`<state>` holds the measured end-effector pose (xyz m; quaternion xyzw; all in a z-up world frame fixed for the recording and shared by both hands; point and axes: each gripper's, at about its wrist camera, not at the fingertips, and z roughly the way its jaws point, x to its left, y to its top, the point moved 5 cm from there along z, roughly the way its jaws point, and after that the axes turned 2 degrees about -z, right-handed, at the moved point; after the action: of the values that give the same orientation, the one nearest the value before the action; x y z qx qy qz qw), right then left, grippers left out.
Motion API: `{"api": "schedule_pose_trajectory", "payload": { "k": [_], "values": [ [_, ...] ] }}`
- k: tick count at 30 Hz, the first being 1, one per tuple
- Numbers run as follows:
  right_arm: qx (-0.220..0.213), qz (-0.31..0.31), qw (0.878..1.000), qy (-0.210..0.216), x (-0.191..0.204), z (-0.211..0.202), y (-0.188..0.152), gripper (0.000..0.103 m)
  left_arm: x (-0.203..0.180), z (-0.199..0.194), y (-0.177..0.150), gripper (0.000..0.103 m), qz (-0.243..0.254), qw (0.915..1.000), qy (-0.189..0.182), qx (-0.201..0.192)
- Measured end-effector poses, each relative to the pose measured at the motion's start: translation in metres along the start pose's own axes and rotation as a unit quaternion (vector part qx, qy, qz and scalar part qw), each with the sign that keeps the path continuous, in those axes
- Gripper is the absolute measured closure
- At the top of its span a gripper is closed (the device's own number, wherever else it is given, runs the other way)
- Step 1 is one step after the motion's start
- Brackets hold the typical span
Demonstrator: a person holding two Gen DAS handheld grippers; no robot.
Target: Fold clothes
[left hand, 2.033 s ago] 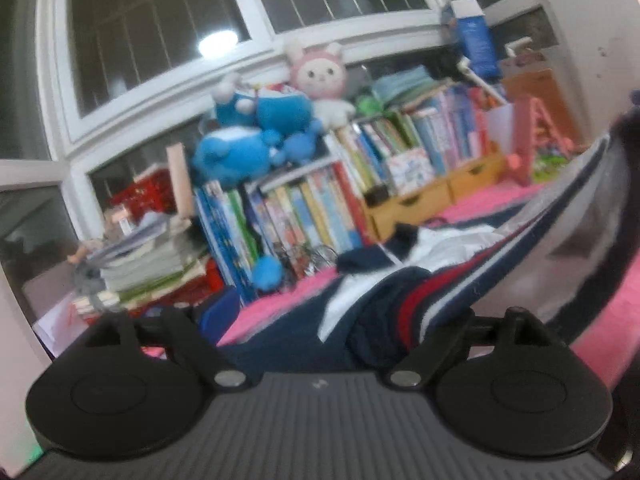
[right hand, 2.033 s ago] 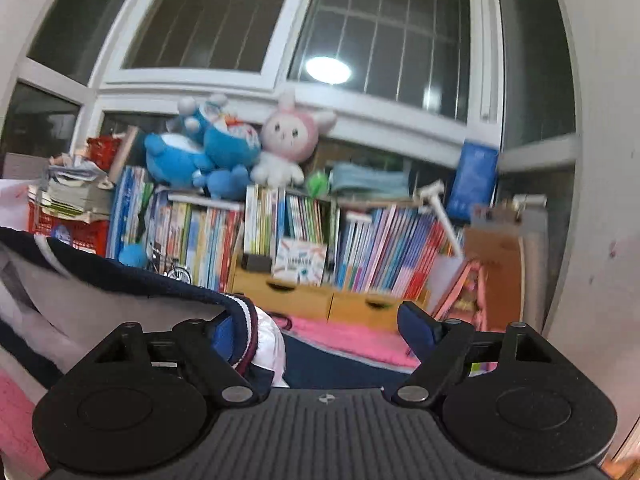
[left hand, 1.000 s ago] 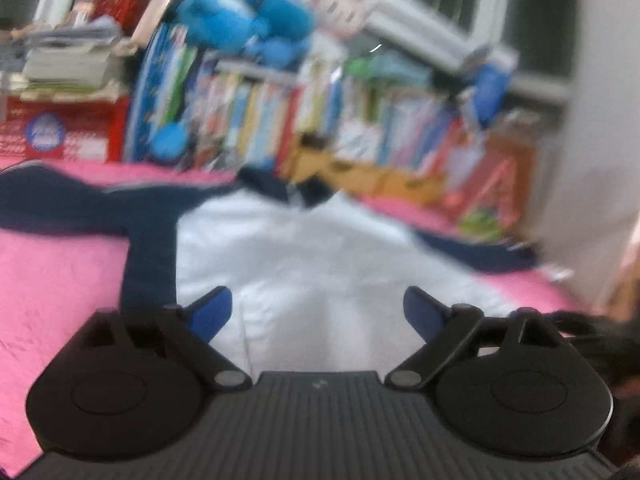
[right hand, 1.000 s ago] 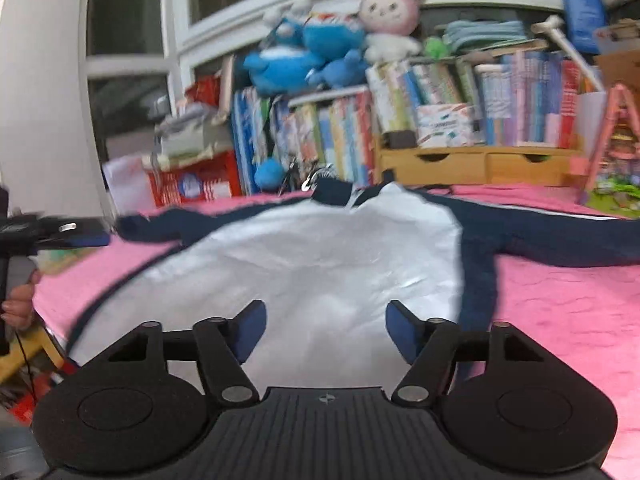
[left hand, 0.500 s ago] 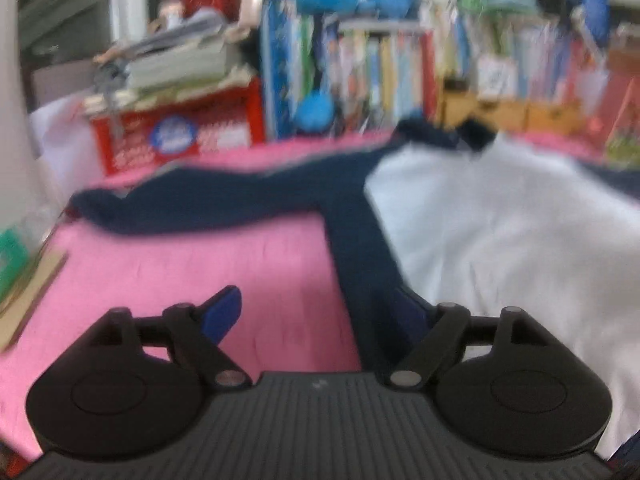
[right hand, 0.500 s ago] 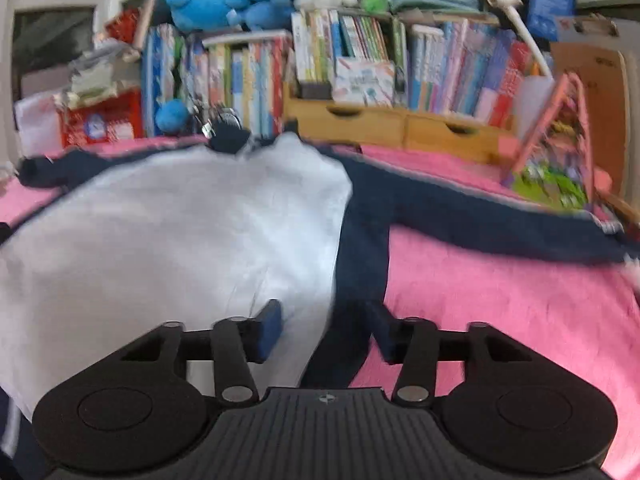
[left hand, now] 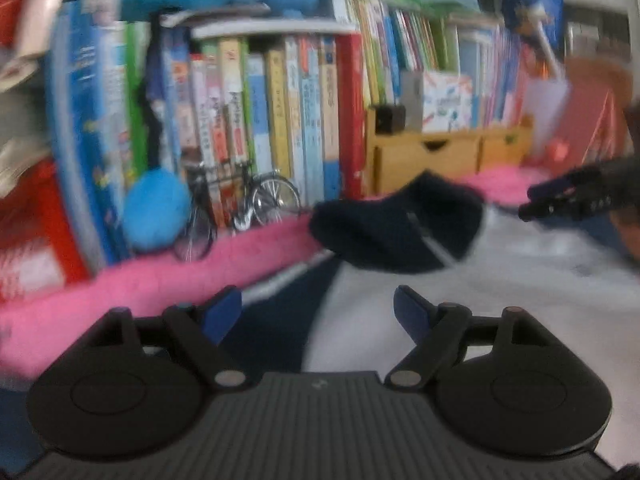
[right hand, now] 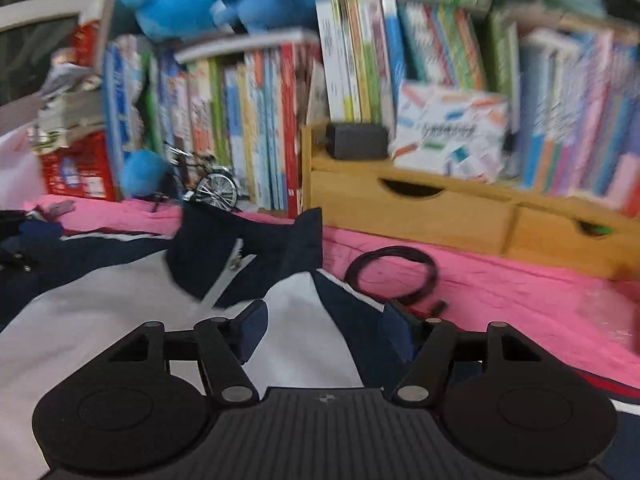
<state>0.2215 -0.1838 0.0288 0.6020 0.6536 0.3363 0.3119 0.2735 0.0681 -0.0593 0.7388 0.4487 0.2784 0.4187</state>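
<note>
Navy and white jacket (right hand: 132, 312) lies flat on a pink blanket (right hand: 500, 280), collar (right hand: 244, 256) at the far side by a row of books (right hand: 260, 128). Both hand-held grippers hover near the collar, likely to pick up the shoulders: left hand-held gripper (left hand: 318, 314) wide open and empty, right hand-held gripper (right hand: 324, 330) opening, gripping nothing.

A white jacket with navy sleeves and navy collar (right hand: 132, 312) lies spread flat on the pink blanket. Its collar points toward the far bookshelf, sleeves stretched out left and right.
</note>
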Motion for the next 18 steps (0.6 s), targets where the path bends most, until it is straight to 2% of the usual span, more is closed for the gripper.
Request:
{"api": "schedule_pose_trajectory", "payload": {
  "k": [3, 5, 8, 9, 11, 12, 13, 14, 15, 16, 17, 18],
  "values": [
    [0.019, -0.013, 1.000, 0.005, 0.004, 0.037, -0.003, 0.036, 0.018, 0.034, 0.004, 0.019, 0.000, 0.9992, -0.022, 0.033],
    [0.019, -0.031, 0.999, 0.014, 0.008, 0.051, -0.005, 0.026, 0.024, 0.049, 0.002, 0.019, 0.003, 0.9979, -0.039, 0.052],
    [0.017, -0.059, 0.998, 0.017, 0.012, 0.065, -0.003, 0.014, 0.034, 0.070, -0.003, 0.013, -0.017, 0.9949, -0.042, 0.090],
    [0.017, -0.067, 0.998, 0.015, 0.012, 0.070, -0.001, 0.013, 0.037, 0.074, -0.003, 0.012, -0.026, 0.9946, -0.042, 0.091],
    [0.027, -0.072, 0.997, 0.017, 0.010, 0.082, 0.002, 0.010, 0.035, 0.076, -0.001, 0.012, -0.030, 0.9948, -0.032, 0.092],
    [0.032, -0.071, 0.997, 0.020, 0.009, 0.087, 0.003, 0.010, 0.033, 0.078, -0.001, 0.021, -0.030, 0.9948, -0.025, 0.093],
    [0.035, -0.065, 0.997, 0.024, 0.008, 0.090, 0.005, 0.013, 0.029, 0.076, 0.000, 0.048, -0.031, 0.9953, -0.022, 0.090],
    [0.037, -0.057, 0.997, 0.027, 0.008, 0.090, 0.006, 0.027, 0.023, 0.073, 0.001, 0.061, -0.031, 0.9959, -0.021, 0.082],
    [0.035, -0.054, 0.998, 0.022, 0.008, 0.088, 0.007, 0.039, 0.017, 0.069, 0.000, 0.085, -0.030, 0.9965, -0.008, 0.078],
    [0.030, -0.057, 0.998, 0.014, 0.011, 0.084, 0.008, 0.067, 0.011, 0.064, -0.002, 0.095, -0.025, 0.9969, 0.008, 0.074],
    [0.024, -0.067, 0.997, 0.006, 0.017, 0.079, 0.008, 0.080, 0.003, 0.059, -0.004, 0.096, -0.019, 0.9972, 0.022, 0.069],
    [0.018, -0.081, 0.997, -0.002, 0.025, 0.074, 0.007, 0.084, -0.003, 0.054, -0.005, 0.097, -0.013, 0.9973, 0.036, 0.063]
  ]
}}
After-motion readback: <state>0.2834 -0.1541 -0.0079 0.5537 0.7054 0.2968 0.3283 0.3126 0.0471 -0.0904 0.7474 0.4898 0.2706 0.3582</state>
